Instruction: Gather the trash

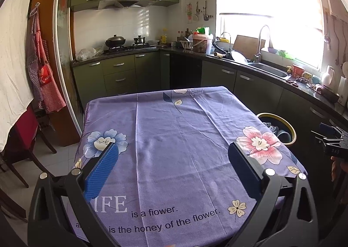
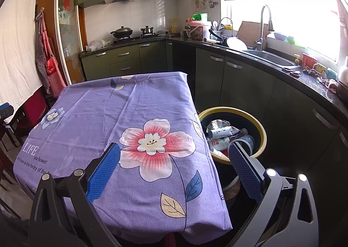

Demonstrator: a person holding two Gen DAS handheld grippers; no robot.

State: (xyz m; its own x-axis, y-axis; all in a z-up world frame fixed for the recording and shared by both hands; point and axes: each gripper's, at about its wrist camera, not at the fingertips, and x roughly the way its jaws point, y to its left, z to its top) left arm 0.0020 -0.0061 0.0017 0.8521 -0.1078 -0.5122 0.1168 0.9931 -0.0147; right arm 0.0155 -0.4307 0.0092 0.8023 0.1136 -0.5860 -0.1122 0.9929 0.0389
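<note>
Bare tablecloth [image 1: 174, 138], upright bin [image 2: 260, 125] beside

Round yellow-rimmed dark trash bin [image 1: 292, 130]: purple floral tablecloth [image 1: 174, 138] is hiding its near side.
Printed cloth lettering [image 1: 113, 204]: gripper finger is partly covering "LIFE".

table [image 2: 134, 103] in front, bin [image 2: 260, 126] at its right, trash [image 2: 221, 133] inside

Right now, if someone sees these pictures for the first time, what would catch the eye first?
First the purple flowered tablecloth covering the table in the middle, with nothing lying on it. Next, the yellow-rimmed bin on the floor by the table's right edge, filled with trash. Both the left gripper and the right gripper are open and hold nothing.
</note>
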